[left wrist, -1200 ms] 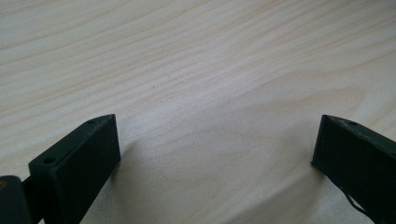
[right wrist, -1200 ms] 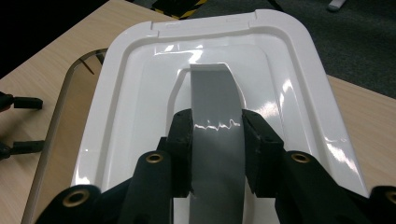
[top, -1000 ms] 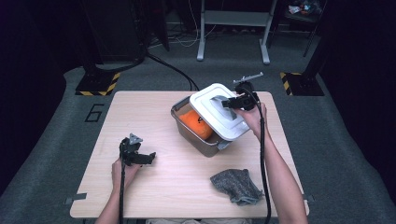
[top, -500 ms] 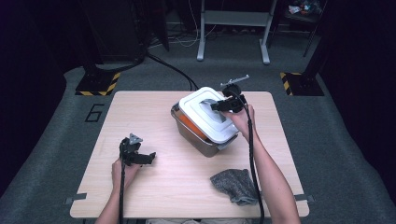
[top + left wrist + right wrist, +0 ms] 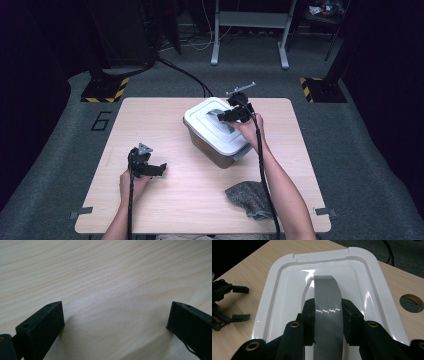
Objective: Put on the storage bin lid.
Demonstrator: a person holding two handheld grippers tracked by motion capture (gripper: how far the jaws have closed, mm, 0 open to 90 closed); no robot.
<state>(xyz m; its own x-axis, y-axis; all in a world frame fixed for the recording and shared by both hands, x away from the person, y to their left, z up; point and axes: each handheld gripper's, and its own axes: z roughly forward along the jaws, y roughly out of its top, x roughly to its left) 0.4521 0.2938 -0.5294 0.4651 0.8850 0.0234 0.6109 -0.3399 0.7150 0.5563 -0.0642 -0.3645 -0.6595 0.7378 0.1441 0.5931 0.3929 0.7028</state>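
1. The desk is a pale wooden top – it carries a box, a cloth and both hands' tools.
2. The container stands right of the middle, toward the far edge, set at an angle; its brown-grey walls look like rigid plastic, so it should be stiff and fairly light.
3. The white lid lies on top of the container, appearing seated all round. Its glossy surface looks slippery, so a pinch on the flat or on the rim would likely slide.
4. A crumpled grey cloth lies near the front edge, well apart from the container – soft, and not touched by either hand.
5. The grey handle arches over the lid's middle. It is the sensible place to take hold: a stiff band, narrow enough to fit between two pads.
6. The right tongs are clenched on that handle, one pad pressing each edge.
7. The left tongs rest released over bare wood at the front left, jaws wide apart with nothing between them.
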